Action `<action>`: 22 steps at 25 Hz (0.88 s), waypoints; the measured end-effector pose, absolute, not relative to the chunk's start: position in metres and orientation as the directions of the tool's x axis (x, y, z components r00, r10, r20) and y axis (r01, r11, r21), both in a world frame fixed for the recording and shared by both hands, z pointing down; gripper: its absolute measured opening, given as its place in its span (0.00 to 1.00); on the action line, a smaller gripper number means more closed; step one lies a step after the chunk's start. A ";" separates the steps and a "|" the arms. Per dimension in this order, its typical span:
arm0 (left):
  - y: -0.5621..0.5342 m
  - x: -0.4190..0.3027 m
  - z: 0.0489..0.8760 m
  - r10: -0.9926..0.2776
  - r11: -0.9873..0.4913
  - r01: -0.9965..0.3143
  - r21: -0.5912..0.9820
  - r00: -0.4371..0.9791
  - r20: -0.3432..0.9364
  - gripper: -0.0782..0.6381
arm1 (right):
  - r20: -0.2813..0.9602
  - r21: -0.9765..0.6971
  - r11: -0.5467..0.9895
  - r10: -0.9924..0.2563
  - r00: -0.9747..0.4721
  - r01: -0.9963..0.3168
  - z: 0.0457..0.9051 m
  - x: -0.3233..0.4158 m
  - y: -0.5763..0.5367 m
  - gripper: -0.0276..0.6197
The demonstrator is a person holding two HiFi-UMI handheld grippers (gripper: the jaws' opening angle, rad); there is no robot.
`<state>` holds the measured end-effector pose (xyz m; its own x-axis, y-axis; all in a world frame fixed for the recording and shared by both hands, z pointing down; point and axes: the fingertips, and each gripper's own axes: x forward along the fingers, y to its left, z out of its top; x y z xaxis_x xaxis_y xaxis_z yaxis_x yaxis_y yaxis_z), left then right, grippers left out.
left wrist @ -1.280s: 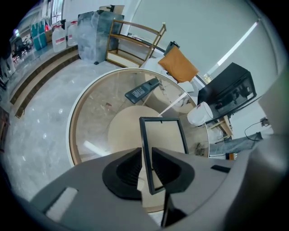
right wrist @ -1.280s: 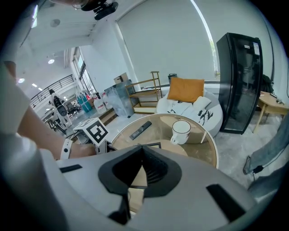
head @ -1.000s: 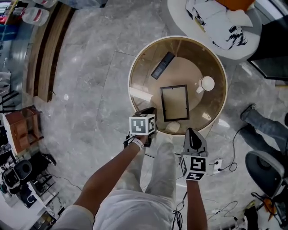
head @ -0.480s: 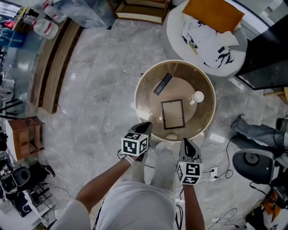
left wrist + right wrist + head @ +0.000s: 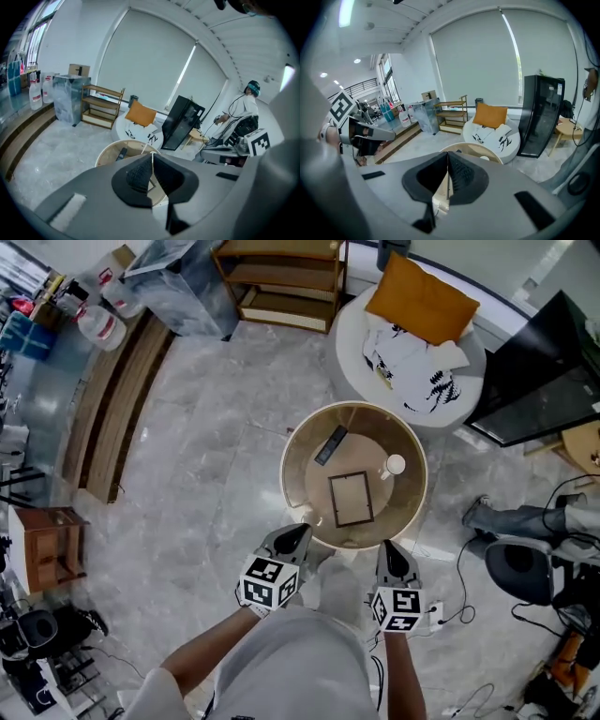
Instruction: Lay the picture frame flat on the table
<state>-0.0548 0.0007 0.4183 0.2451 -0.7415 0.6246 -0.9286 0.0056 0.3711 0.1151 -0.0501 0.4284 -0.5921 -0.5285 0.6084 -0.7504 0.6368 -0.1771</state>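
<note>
The dark picture frame (image 5: 352,499) lies flat in the middle of the round wooden table (image 5: 298,454), seen from above in the head view. My left gripper (image 5: 294,536) hovers at the table's near left rim, shut with nothing between its pads. My right gripper (image 5: 390,555) hangs just off the near right rim, also shut and holding nothing. In the left gripper view the table (image 5: 108,155) shows beyond the closed jaws. In the right gripper view the table (image 5: 476,151) peeks out behind the jaws too.
A black remote (image 5: 330,444) and a white cup (image 5: 395,465) also rest on the table. Behind it stands a white round seat (image 5: 352,343) with an orange cushion (image 5: 421,302). A wooden shelf (image 5: 281,277), a black cabinet (image 5: 534,381) and a person's leg (image 5: 511,519) surround the spot.
The head camera has risen and both grippers have pulled back from the table toward the body. The frame stays flat where it was.
</note>
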 end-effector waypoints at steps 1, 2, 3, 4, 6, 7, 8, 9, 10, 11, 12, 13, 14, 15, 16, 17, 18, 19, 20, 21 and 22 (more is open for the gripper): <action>0.002 -0.054 0.406 -0.754 -0.012 -0.933 0.359 0.244 0.610 0.13 | 0.595 -0.166 0.641 -0.540 -0.594 -0.749 0.417 0.116 -0.050 0.05; 0.004 -0.054 0.394 -0.765 -0.030 -0.938 0.346 0.244 0.596 0.13 | 0.583 -0.156 0.645 -0.551 -0.596 -0.748 0.407 0.116 -0.049 0.05; 0.004 -0.054 0.383 -0.776 -0.049 -0.942 0.331 0.245 0.581 0.13 | 0.572 -0.150 0.646 -0.561 -0.599 -0.748 0.397 0.116 -0.049 0.05; 0.004 -0.054 0.372 -0.786 -0.068 -0.946 0.316 0.246 0.568 0.12 | 0.561 -0.149 0.645 -0.568 -0.601 -0.749 0.388 0.116 -0.049 0.05; 0.004 -0.052 0.353 -0.803 -0.104 -0.952 0.288 0.251 0.540 0.12 | 0.539 -0.154 0.641 -0.583 -0.608 -0.752 0.370 0.118 -0.047 0.05; 0.004 -0.051 0.344 -0.812 -0.120 -0.954 0.274 0.253 0.526 0.12 | 0.527 -0.155 0.639 -0.591 -0.610 -0.753 0.362 0.120 -0.046 0.05; 0.004 -0.050 0.335 -0.819 -0.134 -0.956 0.261 0.255 0.514 0.12 | 0.516 -0.153 0.640 -0.598 -0.613 -0.753 0.354 0.122 -0.044 0.05; 0.004 -0.049 0.327 -0.826 -0.146 -0.958 0.248 0.257 0.503 0.12 | 0.506 -0.149 0.642 -0.604 -0.616 -0.752 0.347 0.124 -0.042 0.05; 0.004 -0.049 0.321 -0.831 -0.156 -0.959 0.238 0.258 0.494 0.12 | 0.497 -0.144 0.646 -0.608 -0.619 -0.750 0.341 0.125 -0.039 0.05; 0.004 -0.048 0.315 -0.835 -0.163 -0.959 0.231 0.259 0.486 0.12 | 0.489 -0.138 0.651 -0.611 -0.623 -0.746 0.334 0.126 -0.037 0.05; 0.004 -0.048 0.310 -0.838 -0.168 -0.959 0.227 0.260 0.480 0.12 | 0.480 -0.132 0.657 -0.613 -0.627 -0.743 0.328 0.128 -0.035 0.05; 0.004 -0.048 0.306 -0.841 -0.172 -0.959 0.225 0.262 0.474 0.12 | 0.471 -0.126 0.661 -0.616 -0.631 -0.740 0.320 0.129 -0.034 0.05; 0.004 -0.047 0.301 -0.843 -0.175 -0.959 0.224 0.263 0.469 0.12 | 0.460 -0.121 0.664 -0.621 -0.634 -0.738 0.313 0.131 -0.033 0.05; 0.004 -0.046 0.296 -0.845 -0.179 -0.958 0.222 0.266 0.464 0.12 | 0.449 -0.116 0.665 -0.627 -0.637 -0.737 0.305 0.132 -0.031 0.05; 0.005 -0.046 0.291 -0.847 -0.184 -0.958 0.220 0.268 0.459 0.12 | 0.438 -0.113 0.665 -0.634 -0.638 -0.738 0.297 0.133 -0.030 0.05; 0.006 -0.045 0.285 -0.849 -0.189 -0.957 0.219 0.272 0.453 0.12 | 0.427 -0.112 0.662 -0.641 -0.637 -0.741 0.290 0.134 -0.028 0.05; 0.007 -0.044 0.281 -0.852 -0.195 -0.956 0.219 0.276 0.446 0.12 | 0.417 -0.110 0.658 -0.650 -0.636 -0.745 0.284 0.134 -0.026 0.05; 0.007 -0.043 0.277 -0.854 -0.201 -0.955 0.220 0.281 0.439 0.12 | 0.406 -0.106 0.654 -0.659 -0.633 -0.749 0.279 0.135 -0.026 0.05; 0.006 -0.041 0.276 -0.855 -0.208 -0.953 0.221 0.287 0.432 0.12 | 0.395 -0.100 0.650 -0.669 -0.630 -0.753 0.276 0.135 -0.027 0.05; 0.005 -0.039 0.276 -0.854 -0.217 -0.951 0.221 0.294 0.428 0.12 | 0.385 -0.094 0.647 -0.677 -0.627 -0.757 0.274 0.135 -0.027 0.05; 0.005 -0.037 0.277 -0.853 -0.225 -0.950 0.218 0.300 0.427 0.12 | 0.378 -0.089 0.645 -0.683 -0.625 -0.759 0.274 0.135 -0.027 0.05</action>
